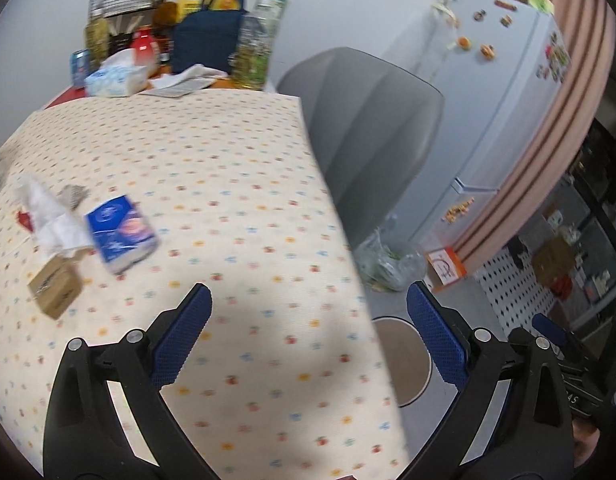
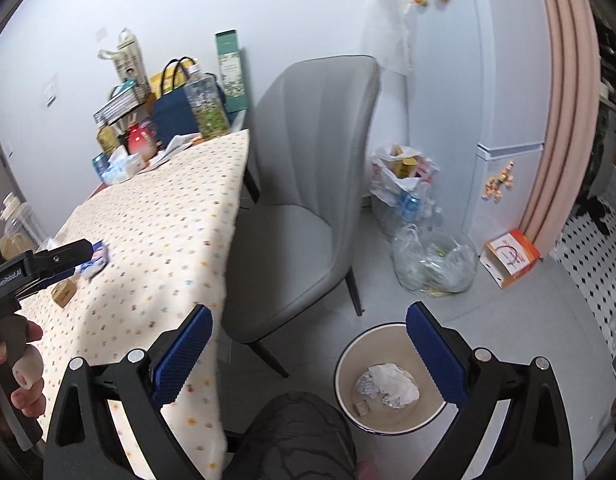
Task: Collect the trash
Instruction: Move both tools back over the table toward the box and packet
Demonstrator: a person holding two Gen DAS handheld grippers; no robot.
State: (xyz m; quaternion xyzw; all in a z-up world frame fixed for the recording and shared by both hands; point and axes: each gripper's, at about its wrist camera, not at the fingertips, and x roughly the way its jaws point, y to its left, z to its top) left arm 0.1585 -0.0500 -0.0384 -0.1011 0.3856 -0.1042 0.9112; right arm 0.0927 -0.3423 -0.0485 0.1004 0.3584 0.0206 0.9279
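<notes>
On the dotted tablecloth (image 1: pixel 212 184) lie a blue tissue packet (image 1: pixel 122 233), crumpled white tissue (image 1: pixel 48 212), a small brown box (image 1: pixel 54 290), a grey scrap (image 1: pixel 73 195) and a red scrap (image 1: pixel 25 218). My left gripper (image 1: pixel 308 322) is open and empty, above the table's right edge, well right of them. My right gripper (image 2: pixel 308 340) is open and empty over the floor, above a round bin (image 2: pixel 388 380) with crumpled trash (image 2: pixel 388 386) inside. The left gripper also shows in the right wrist view (image 2: pixel 78 254), over the blue packet (image 2: pixel 94 258).
A grey chair (image 2: pixel 304 184) stands by the table. Plastic bags (image 2: pixel 432 256) and an orange-white box (image 2: pixel 510 258) sit on the floor by the fridge (image 2: pixel 504 92). Bottles, bags and a tissue pack (image 1: pixel 116 80) crowd the table's far end. My knee (image 2: pixel 292 436) is below.
</notes>
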